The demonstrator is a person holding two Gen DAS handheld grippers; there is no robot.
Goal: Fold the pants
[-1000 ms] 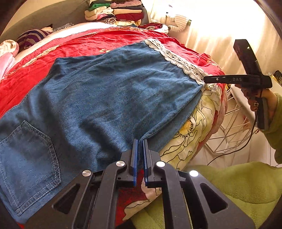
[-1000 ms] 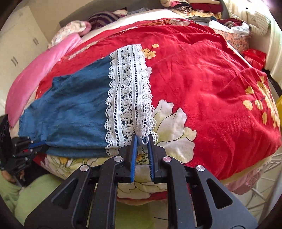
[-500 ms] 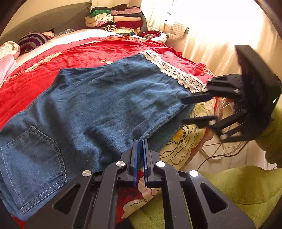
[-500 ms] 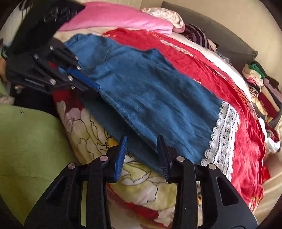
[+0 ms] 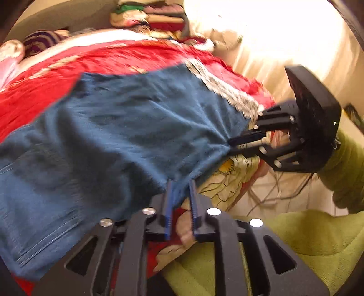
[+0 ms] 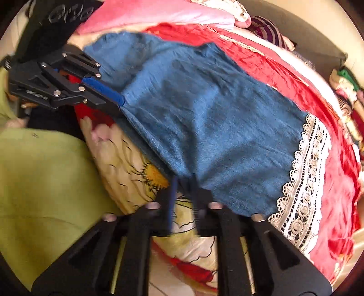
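Observation:
Blue denim pants [image 5: 118, 136] with a white lace hem [image 6: 302, 182] lie folded lengthwise on a red bedspread [image 5: 45, 79]. My left gripper [image 5: 180, 189] has its blue-padded jaws a little apart around the near edge of the denim, mid-leg; it also shows in the right wrist view [image 6: 109, 95]. My right gripper [image 6: 182, 184] is pinched on the same near edge closer to the lace hem, with denim bunched between the jaws; it also shows in the left wrist view [image 5: 241, 143]. Both frames are motion-blurred.
The bed edge with a cream flowered sheet [image 6: 127, 164] hangs below the pants. My green sleeve and lap [image 5: 307, 239] are close in front. A stack of folded clothes [image 5: 147, 18] sits at the far end; pink bedding [image 6: 145, 13] lies beyond the waistband.
My right gripper left the lace hem, swung left along the near edge and closed on the denim. My left gripper's jaws have opened slightly, with denim between them.

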